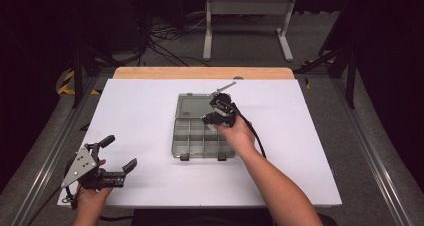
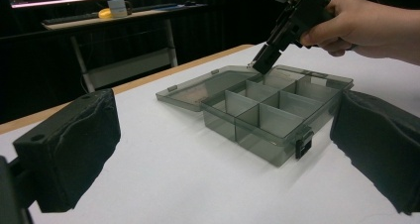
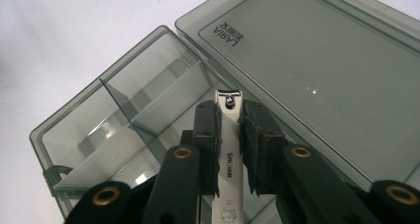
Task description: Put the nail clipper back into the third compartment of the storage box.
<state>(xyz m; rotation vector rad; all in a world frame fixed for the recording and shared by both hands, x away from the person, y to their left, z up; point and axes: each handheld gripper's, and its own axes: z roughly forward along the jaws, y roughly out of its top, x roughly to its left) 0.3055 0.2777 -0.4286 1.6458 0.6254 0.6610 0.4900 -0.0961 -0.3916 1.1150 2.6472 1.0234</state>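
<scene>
A white table top (image 1: pixel 150 116) with a wooden far edge carries a smoke-grey organiser box (image 1: pixel 202 127) near its middle, its lid (image 1: pixel 195 106) swung fully open and lying flat on the far side, the divided tray facing the person. In the left gripper view the tray's compartments (image 2: pixel 277 107) look empty, and a black latch (image 2: pixel 303 145) sits on the near wall. The right hand (image 1: pixel 239 133) reaches over the box and holds the right gripper (image 1: pixel 220 111) above the tray's far right part, close to the hinge line. Its jaws are clamped on a silver nail clipper (image 3: pixel 229 135), pads pressing both long sides, the clipper's cutting end pointing forward over the edge where tray meets lid; in the high view the clipper is too small to pick out with certainty. The left gripper (image 1: pixel 120 153) rests at the table's near left corner, well apart from the box, held by the left hand (image 1: pixel 90 193), with its jaws spread wide and nothing between them. Printed lettering (image 3: pixel 229 31) shows on the lid's inner face.
</scene>
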